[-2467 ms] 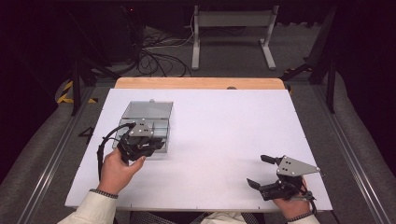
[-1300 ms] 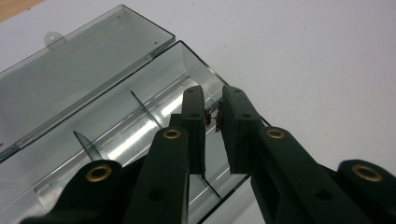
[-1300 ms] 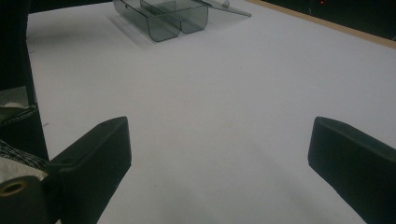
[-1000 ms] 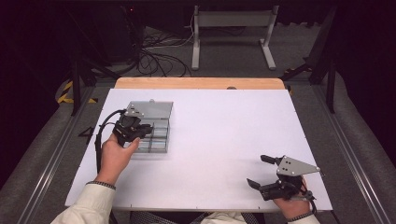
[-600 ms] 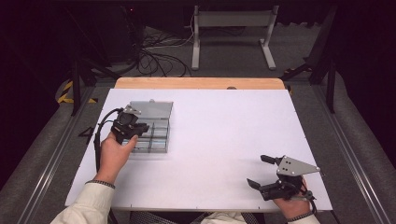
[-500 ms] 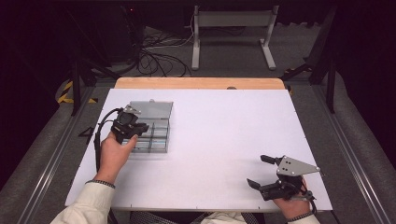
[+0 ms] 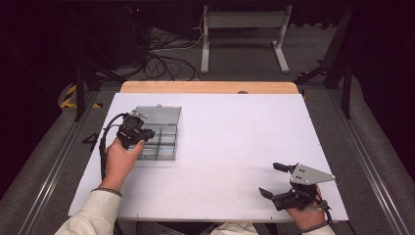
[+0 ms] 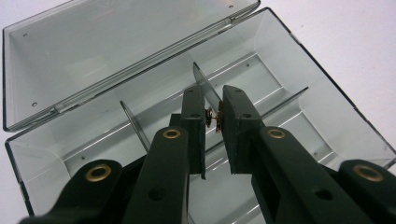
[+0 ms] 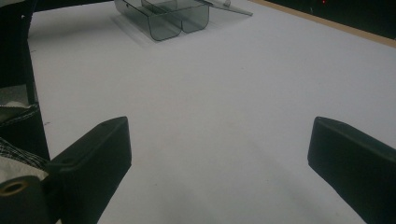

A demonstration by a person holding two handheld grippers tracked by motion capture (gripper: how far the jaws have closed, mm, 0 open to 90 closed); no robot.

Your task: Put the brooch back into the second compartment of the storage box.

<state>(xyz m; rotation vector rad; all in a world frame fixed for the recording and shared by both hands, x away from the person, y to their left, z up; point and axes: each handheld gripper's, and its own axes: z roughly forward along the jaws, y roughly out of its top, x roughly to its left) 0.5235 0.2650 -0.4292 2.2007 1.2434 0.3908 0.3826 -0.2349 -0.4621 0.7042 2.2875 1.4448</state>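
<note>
In the high view, the left gripper (image 7: pixel 139 133) hung over the box (image 7: pixel 165 128), a clear compartment case with its lid (image 7: pixel 157 115) folded back flat on the table (image 7: pixel 235 137). The box sat at the table's near-left part. The right gripper (image 7: pixel 279 183) rested near the front right edge, well apart from the box, its jaws spread wide and holding nothing.

In the left gripper view, the jaws stood nearly together above the box's middle compartments, just beside a divider (image 8: pixel 205 86). Between the pads a tiny brass-coloured piece (image 8: pixel 212 117) was pinched; it looked like a small ring or fastener, though it was too small to tell which. It hung above the box floor, not yet set down.

In the right gripper view, the two jaws stood far apart over bare white table, with the box (image 9: pixel 163 18) far off at the top.

The piece was likely very light, hard and smooth, so it could easily slip or flick out from between flat pads; a steady, gentle squeeze across its width, as here, seemed the right hold, with release low inside a compartment so it would not bounce. The box itself was probably light, stiff plastic that would slide on the smooth table if nudged; it would best be taken by an outer wall, not by the thin dividers.
</note>
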